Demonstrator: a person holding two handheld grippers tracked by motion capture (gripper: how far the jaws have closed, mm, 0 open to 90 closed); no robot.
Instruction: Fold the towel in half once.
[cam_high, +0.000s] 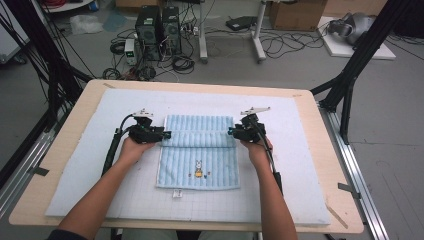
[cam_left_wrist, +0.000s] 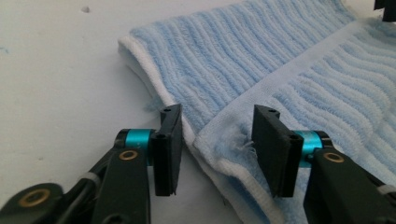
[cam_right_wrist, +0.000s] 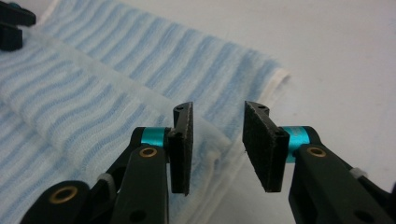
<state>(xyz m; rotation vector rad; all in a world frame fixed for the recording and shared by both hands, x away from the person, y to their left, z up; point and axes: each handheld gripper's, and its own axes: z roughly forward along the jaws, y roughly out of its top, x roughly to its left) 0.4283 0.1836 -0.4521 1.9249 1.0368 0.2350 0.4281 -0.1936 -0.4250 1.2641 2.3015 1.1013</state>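
We see the left gripper (cam_left_wrist: 212, 149) spread wide, the folded blue towel (cam_high: 199, 150) corner lying between its jaws. Right gripper (cam_right_wrist: 217, 144) also spread wide, towel edge under its left jaw, nothing held.

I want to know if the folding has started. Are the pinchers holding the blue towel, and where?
Nothing is held. The left gripper and the right gripper both stand open at the side edges of the towel, by its folded-over flap, jaws apart.
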